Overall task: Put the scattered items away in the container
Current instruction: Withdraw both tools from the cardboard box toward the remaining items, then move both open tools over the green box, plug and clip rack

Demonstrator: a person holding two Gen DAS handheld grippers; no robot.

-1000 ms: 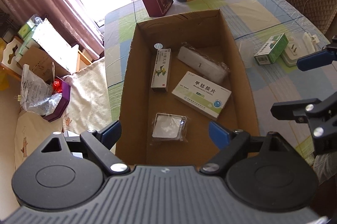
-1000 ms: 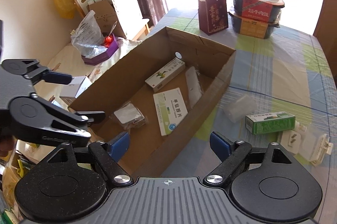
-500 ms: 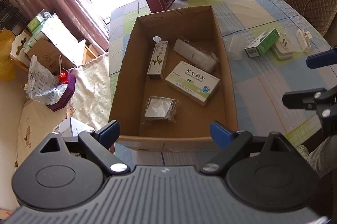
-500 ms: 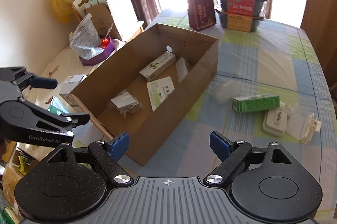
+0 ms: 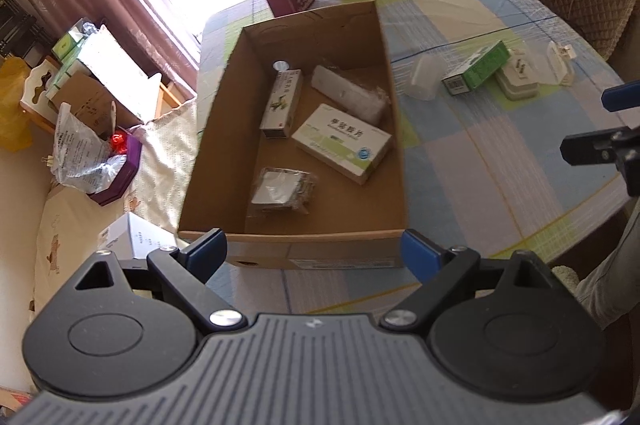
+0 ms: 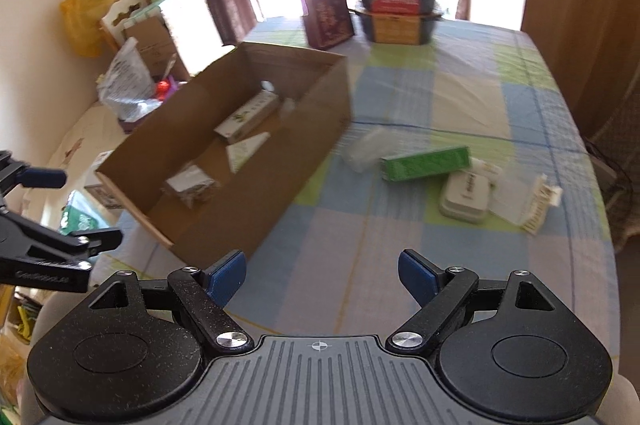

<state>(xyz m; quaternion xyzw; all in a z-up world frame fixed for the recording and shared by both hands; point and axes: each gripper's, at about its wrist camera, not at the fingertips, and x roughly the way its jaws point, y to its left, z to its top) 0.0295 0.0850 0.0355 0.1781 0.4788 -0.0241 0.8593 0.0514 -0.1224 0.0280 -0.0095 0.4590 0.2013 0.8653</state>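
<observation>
Two tools in our hands, and both are spread wide with nothing between the blue pads: the left tool point(image 5: 315, 252) hangs just short of the near wall of the cardboard box point(image 5: 320, 257), the right tool point(image 6: 322, 271) sits over bare checked cloth on the bench point(image 6: 460, 97). Inside the box we see four things lying flat: a narrow white carton point(image 5: 281, 104), a white and green medicine box point(image 5: 342, 142), a clear-wrapped white block point(image 5: 350, 95) and a small bagged white square point(image 5: 282, 190) nearest us. Out on the cloth, to the right of the box, the scattered lot lies close together: a clear plastic case point(image 6: 366, 150), a green carton point(image 6: 426, 163) just beside it, a pale lidded case point(image 6: 466, 196) and a white ribbed piece point(image 6: 538, 207) on the far right. At the far end of the bench stand a maroon carton point(image 6: 328, 12) and two stacked food tubs point(image 6: 396, 10).
</observation>
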